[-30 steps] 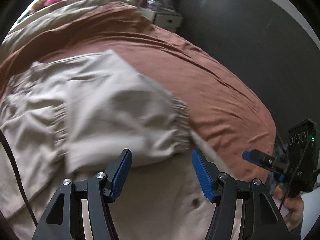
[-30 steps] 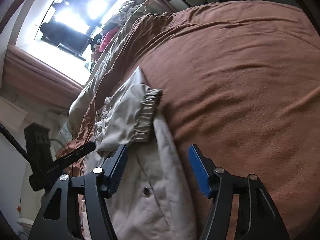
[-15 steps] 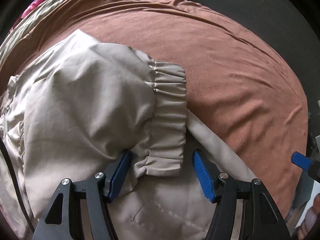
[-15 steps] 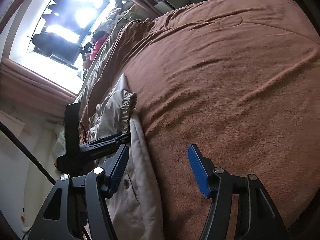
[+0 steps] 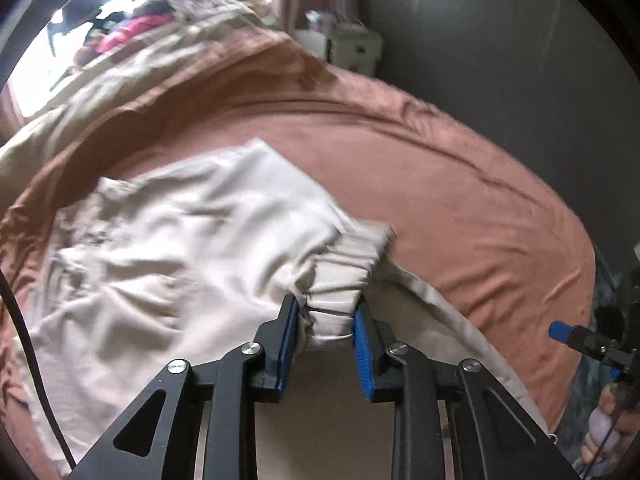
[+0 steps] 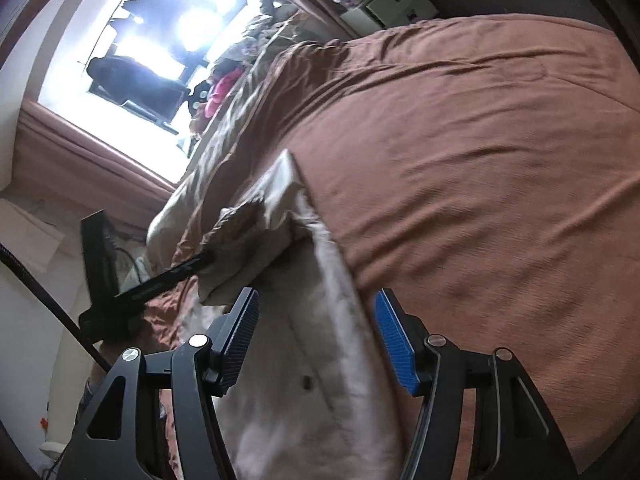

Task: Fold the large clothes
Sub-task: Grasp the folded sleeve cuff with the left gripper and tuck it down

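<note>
A beige jacket (image 5: 160,260) lies spread on the brown bed cover (image 5: 440,180). One sleeve is folded across it. My left gripper (image 5: 326,308) is closing its jaws on the sleeve's gathered elastic cuff (image 5: 344,276). The blue pads press on the bunched cuff and hold it up off the jacket. The right wrist view shows the left gripper (image 6: 160,280) from the side with the sleeve hanging from it. My right gripper (image 6: 316,312) stands open just above the jacket's front edge (image 6: 340,320), with nothing gripped. Its blue tip (image 5: 568,334) shows at the right in the left wrist view.
A rumpled beige duvet (image 5: 120,80) and a pile of clothes (image 5: 132,32) lie at the bed's far side under a bright window (image 6: 160,40). A white cabinet (image 5: 352,48) stands by the dark wall. A hand (image 5: 608,432) holds the right gripper. A black cable (image 5: 24,340) runs along the left.
The left gripper's jaws have narrowed onto the cuff and pulled it up and back, dragging the sleeve. The right gripper stays open and has shifted slightly over the jacket.
</note>
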Demonstrator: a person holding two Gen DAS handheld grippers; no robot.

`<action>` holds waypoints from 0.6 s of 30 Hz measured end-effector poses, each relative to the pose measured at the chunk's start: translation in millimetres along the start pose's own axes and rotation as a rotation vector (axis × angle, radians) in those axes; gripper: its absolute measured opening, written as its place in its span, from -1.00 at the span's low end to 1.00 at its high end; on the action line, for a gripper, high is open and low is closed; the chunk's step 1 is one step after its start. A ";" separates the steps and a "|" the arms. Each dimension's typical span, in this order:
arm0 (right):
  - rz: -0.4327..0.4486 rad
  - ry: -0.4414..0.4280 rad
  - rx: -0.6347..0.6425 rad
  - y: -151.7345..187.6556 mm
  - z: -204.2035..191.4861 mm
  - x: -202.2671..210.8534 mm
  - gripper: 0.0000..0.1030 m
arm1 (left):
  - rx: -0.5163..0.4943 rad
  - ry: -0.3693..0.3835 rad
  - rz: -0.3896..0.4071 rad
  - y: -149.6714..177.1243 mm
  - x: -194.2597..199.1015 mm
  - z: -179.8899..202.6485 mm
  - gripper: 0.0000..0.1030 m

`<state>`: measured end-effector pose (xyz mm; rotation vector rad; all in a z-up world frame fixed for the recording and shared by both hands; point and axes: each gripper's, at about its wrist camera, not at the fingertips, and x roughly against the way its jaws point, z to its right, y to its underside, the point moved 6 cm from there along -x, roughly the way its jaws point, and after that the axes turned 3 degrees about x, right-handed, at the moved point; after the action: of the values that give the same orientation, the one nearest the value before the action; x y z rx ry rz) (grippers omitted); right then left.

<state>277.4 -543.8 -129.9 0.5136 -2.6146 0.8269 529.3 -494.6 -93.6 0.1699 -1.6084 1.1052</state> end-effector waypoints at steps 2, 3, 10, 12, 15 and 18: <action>-0.002 -0.014 0.006 -1.0 -7.6 -4.9 0.14 | 0.025 -0.025 0.036 -7.4 20.8 -23.4 -0.70; -0.004 -0.018 0.008 -2.2 -10.8 -7.7 0.14 | 0.042 -0.033 0.050 -9.6 30.1 -35.7 -0.72; -0.040 -0.043 0.025 -3.4 -30.8 -35.6 0.14 | 0.188 -0.081 0.105 3.1 63.2 -112.5 -0.82; -0.051 -0.038 0.031 -3.7 -35.4 -43.4 0.14 | 0.241 -0.094 0.112 13.6 65.0 -132.0 -0.82; -0.070 -0.029 0.038 -3.3 -42.2 -54.0 0.14 | 0.320 -0.126 0.107 36.9 62.2 -161.1 -0.83; -0.089 -0.020 0.047 -0.7 -46.6 -63.4 0.14 | 0.429 -0.138 0.090 64.9 57.3 -190.3 -0.83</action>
<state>343.2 -501.5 -121.0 0.6493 -2.5748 0.8598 599.8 -297.7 -93.9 0.4684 -1.4899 1.5287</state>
